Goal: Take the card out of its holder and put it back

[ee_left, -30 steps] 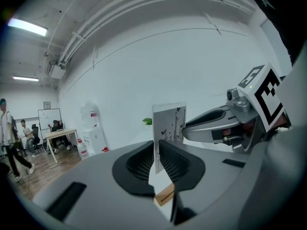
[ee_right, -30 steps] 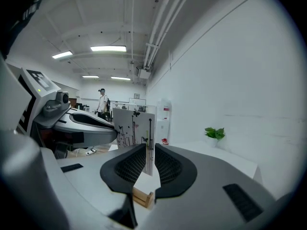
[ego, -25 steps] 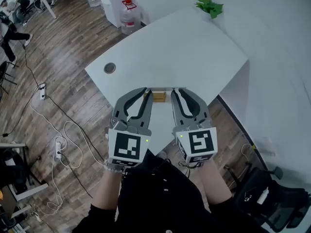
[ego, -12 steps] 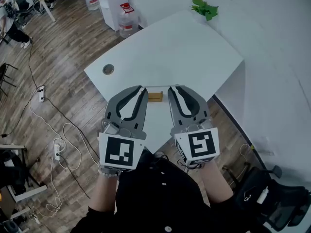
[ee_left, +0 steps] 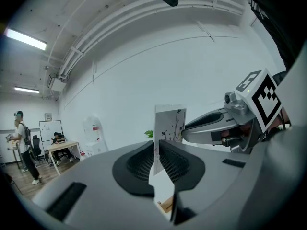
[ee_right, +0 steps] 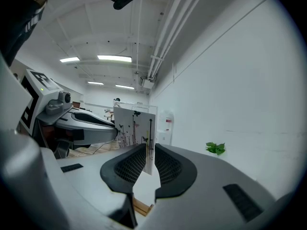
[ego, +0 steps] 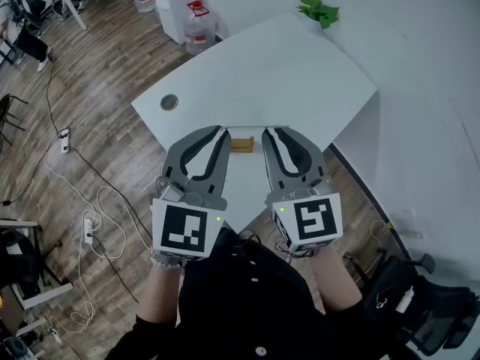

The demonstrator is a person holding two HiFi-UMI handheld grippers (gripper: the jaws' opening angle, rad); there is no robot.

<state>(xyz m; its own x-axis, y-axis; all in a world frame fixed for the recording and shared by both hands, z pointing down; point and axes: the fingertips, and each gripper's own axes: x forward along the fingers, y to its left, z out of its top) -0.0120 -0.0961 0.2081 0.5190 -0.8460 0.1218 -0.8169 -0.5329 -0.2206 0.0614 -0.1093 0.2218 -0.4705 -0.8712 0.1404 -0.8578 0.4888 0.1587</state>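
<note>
Where the wood floor (ego: 105,73) fills the left of the head view, a power strip (ego: 64,136) lies on it, and a water bottle (ego: 199,27) with a red cap stands beyond the bench's far left edge.

Bench (ego: 277,73): white, with one round port (ego: 169,103) near its left corner. Its near corner points toward the person.

Left tongs (ego: 221,131): held low over the near part of the bench, marker cube toward the person, tips at the left side of the holder. In the left gripper view the two ribbed pads stand almost together, with only the card's thickness between them. They pinch the card's left edge.

Card (ee_left: 169,126): white, printed with dark stems and butterflies, upright, held between both tongs at once. Its lower edge reaches down to the holder; whether it sits in the slot cannot be told.

Holder (ego: 241,144): a small wooden block on the bench, between the two sets of tips, directly under the card.

Right tongs (ego: 268,131): level with the left tongs, tips at the right side of the holder. In the right gripper view the pads are closed onto the card's right edge in the same way.

Plant (ego: 321,10): green leaves at the far right corner of the bench, well apart from the holder.

Chair (ego: 409,302): dark, on the floor at lower right.
</note>
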